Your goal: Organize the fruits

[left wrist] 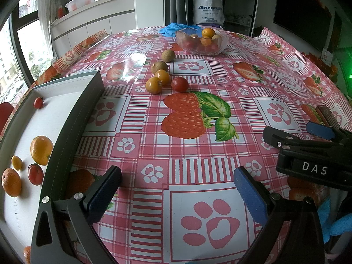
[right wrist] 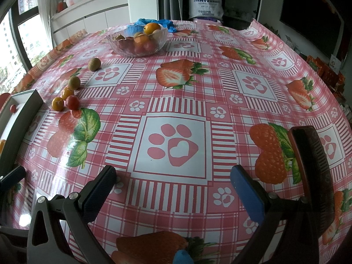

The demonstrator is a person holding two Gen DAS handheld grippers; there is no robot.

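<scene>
Orange and red fruits lie loose beside the tray, waiting to be sorted.

Five small fruits [left wrist: 164, 76] cluster just beyond the tray [left wrist: 88, 107], likely staged between it and the glass bowl [left wrist: 201, 41] farther off; oranges and tomatoes already lie in the tray. Left gripper [left wrist: 178, 189] hovers just right of the tray, jaws spread, empty; right gripper [right wrist: 173, 187] likewise gaping, well right of it.
</scene>
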